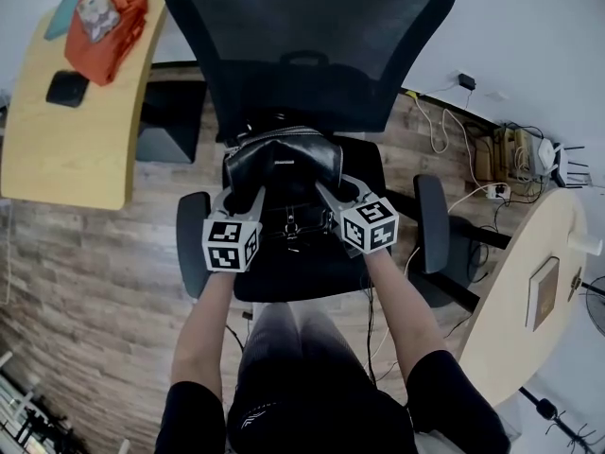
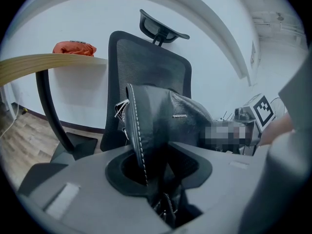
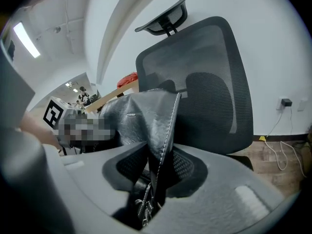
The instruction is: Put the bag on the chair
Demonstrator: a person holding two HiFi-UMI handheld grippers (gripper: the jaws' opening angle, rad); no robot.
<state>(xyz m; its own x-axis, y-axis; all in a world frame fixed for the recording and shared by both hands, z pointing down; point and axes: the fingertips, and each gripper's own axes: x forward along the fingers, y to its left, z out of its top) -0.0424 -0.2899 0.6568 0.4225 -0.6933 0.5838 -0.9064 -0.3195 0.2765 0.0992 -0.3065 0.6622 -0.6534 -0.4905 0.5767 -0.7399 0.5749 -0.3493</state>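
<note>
A black leather bag (image 1: pixel 284 164) rests on the seat (image 1: pixel 293 268) of a black mesh office chair, leaning toward its backrest (image 1: pixel 302 45). My left gripper (image 1: pixel 241 195) is at the bag's left end and my right gripper (image 1: pixel 336 192) at its right end. In the left gripper view the bag's stitched edge (image 2: pixel 136 130) runs down between the jaws of the left gripper (image 2: pixel 158 167), with dark gaps beside it. The right gripper view shows the same: the bag's seam (image 3: pixel 163 130) stands between the parted jaws of the right gripper (image 3: pixel 153 172). Both grippers look open around the bag.
The chair's armrests (image 1: pixel 192 244) (image 1: pixel 432 223) flank my arms. A curved wooden desk (image 1: pixel 76 140) at the left carries an orange cloth (image 1: pixel 109 26) and a black object (image 1: pixel 68 88). A round wooden table (image 1: pixel 525 291) stands at the right. Cables (image 1: pixel 444 130) lie on the floor behind the chair.
</note>
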